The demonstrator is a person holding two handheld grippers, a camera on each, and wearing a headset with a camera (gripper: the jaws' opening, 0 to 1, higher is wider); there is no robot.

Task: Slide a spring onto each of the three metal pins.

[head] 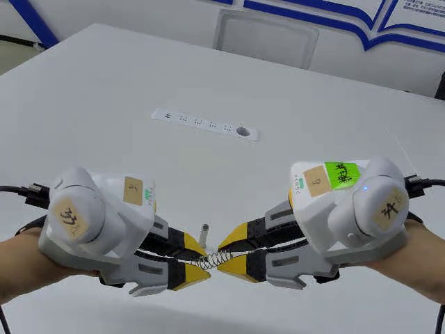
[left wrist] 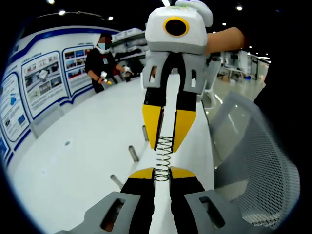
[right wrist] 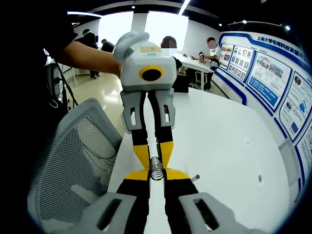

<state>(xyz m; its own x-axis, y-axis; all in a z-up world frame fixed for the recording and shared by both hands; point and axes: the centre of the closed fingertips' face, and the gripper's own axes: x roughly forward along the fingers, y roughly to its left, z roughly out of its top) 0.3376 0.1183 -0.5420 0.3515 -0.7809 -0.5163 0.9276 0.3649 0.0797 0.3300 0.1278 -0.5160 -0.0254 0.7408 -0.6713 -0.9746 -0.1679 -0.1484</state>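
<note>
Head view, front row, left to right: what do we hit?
left gripper → spring, gripped at both ends → right gripper

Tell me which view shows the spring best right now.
Left gripper view: the spring shows full length, coils distinct, held between the left gripper and right gripper. The right gripper view shows it foreshortened and bunched; the head view shows it small between the yellow fingers.
</note>
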